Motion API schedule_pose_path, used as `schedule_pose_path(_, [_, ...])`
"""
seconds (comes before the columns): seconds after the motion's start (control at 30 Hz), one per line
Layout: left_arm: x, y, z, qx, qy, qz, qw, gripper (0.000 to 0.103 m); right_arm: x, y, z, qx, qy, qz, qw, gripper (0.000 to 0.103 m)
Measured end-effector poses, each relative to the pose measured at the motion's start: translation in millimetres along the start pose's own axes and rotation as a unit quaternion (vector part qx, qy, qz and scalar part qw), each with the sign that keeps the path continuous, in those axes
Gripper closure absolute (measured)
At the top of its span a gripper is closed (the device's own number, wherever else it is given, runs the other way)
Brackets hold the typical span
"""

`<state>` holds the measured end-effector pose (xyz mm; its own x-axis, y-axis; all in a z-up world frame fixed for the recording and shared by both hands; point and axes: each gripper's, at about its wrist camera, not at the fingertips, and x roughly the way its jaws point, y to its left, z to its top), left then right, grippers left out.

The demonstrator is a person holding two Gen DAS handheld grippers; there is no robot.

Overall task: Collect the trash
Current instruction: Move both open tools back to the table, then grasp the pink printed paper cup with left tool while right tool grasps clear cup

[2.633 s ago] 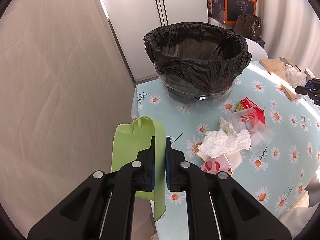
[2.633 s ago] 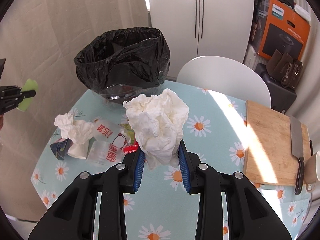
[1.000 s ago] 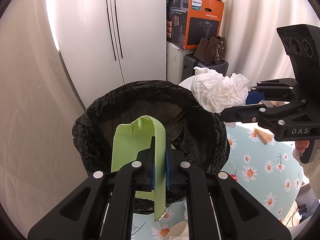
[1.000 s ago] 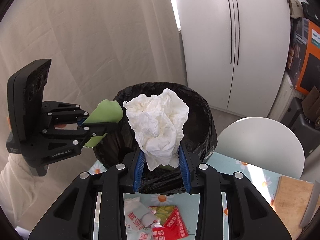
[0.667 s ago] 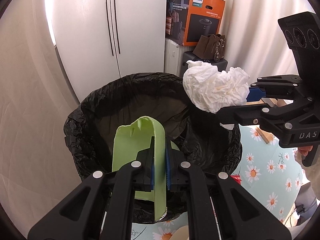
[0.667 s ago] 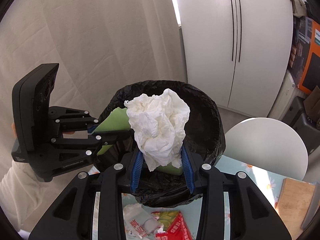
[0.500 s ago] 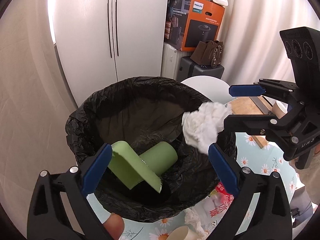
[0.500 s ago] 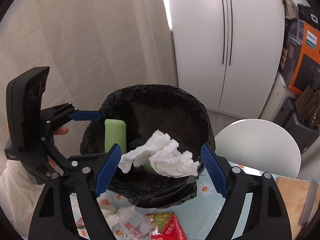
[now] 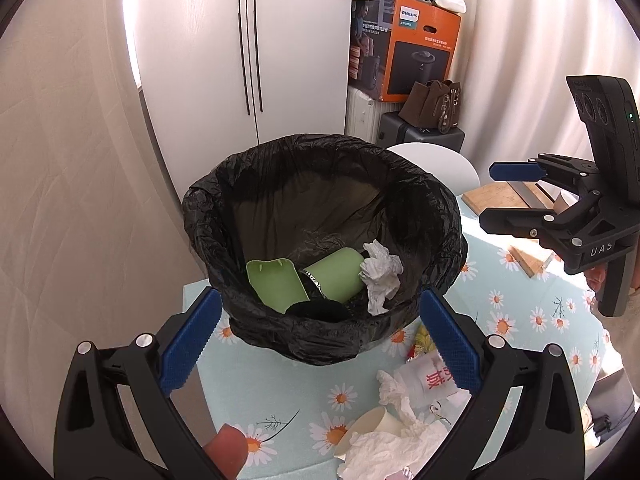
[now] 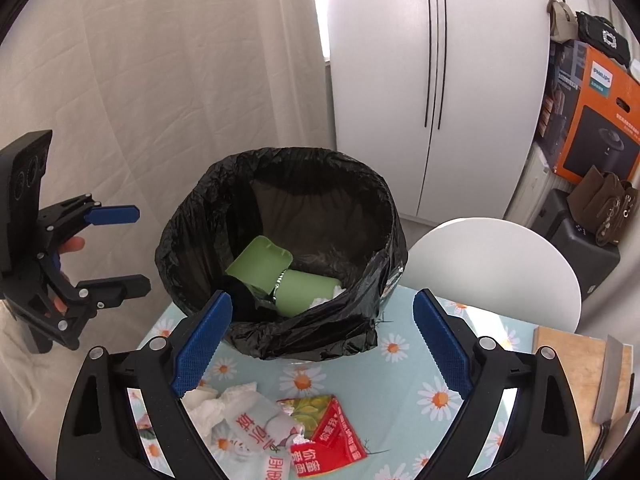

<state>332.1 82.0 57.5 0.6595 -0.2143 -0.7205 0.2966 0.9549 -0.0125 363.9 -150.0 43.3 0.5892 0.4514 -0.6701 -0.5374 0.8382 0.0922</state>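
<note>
Since the earlier frames, the green carton piece [image 9: 276, 286] and the crumpled white tissue [image 9: 380, 276] have left the fingers and dropped into the bin lined with a black bag [image 9: 320, 184]; both sets of fingers have just been opening and now stand wide apart with nothing between them. The left gripper [image 9: 316, 342] hangs over the near rim of the bin, and the right gripper [image 10: 322, 338] hangs at the other side, also angled down toward it. Inside the bin the carton piece lies against a green cylindrical container [image 9: 336, 274], with the tissue beside it. This looks like the end of a drop-off step: two pieces are binned and more trash waits. On the counter [image 10: 404, 364], covered by a pale blue cloth printed with daisies, there remain a red snack wrapper [image 10: 326, 438], a clear crushed plastic cup with red lettering [image 10: 256, 436], more crumpled tissue [image 9: 394, 446] and a paper cup [image 9: 366, 428], all just in front of the bin. The next move likely calls for lowering each gripper back to this pile and closing on one light, soft piece at a time. To the right lie a wooden cutting board [image 10: 568, 380] and a cleaver [image 10: 608, 380]. Beyond are a white chair [image 10: 500, 264], white cabinet doors [image 10: 432, 80], cream curtains [image 10: 160, 80] and an orange appliance box [image 9: 404, 46].
</note>
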Motion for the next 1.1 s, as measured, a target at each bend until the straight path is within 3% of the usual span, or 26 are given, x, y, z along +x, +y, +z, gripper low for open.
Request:
schedule_pose_path(0.3, [-14.5, -7.3, -54.1, -0.019, 0.024, 0.019, 0.9993, 0.006, -6.9, 15.1, -26.2, -0.020, 0.024, -0.001, 1.000, 0.015])
schedule_pose_path(0.57, [-14.8, -16.7, -99.4, -0.042, 0.053, 0.012, 0.9977, 0.006, -3.1, 26.8, -58.2, -0.033, 0.049, 0.005, 0.998, 0.015])
schedule_pose_path(1.1, [8.6, -44.8, -165.3, -0.065, 0.108, -0.007, 0.9920, 0.006, 41.0, 42.1, -138.7, -0.022, 0.148, 0.037, 0.988, 0.015])
